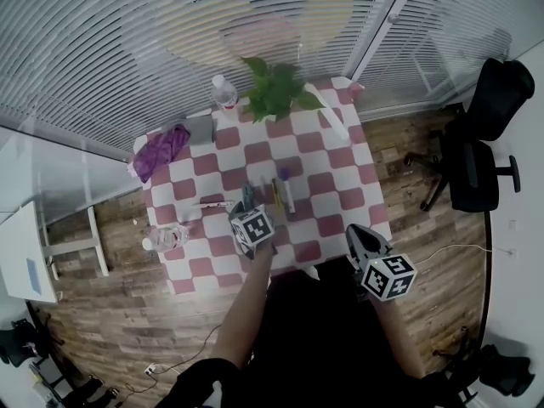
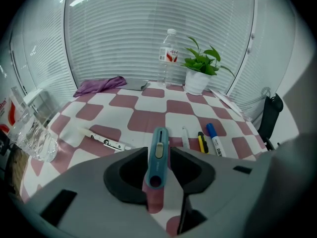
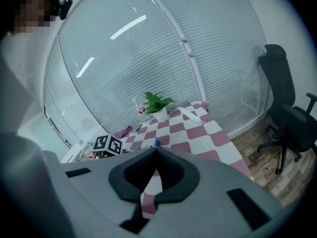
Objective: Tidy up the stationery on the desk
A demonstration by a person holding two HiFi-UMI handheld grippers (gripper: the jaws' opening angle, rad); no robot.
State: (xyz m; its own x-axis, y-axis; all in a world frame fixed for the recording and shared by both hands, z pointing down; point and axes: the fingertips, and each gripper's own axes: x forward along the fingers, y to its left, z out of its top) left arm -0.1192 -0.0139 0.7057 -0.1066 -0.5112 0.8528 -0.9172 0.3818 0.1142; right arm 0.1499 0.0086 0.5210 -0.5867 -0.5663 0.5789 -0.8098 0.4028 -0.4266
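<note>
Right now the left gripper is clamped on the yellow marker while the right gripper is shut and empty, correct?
Not quite. The left gripper is clamped on the teal utility knife, as the left gripper view shows; the yellow marker lies on the checked table beyond it. The right gripper is shut and empty.

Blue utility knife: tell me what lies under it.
Only the checked tablecloth shows under the blue utility knife, which the left gripper clamps in its jaws. The knife's own body covers the patch beneath, so whether it touches the cloth cannot be seen.
</note>
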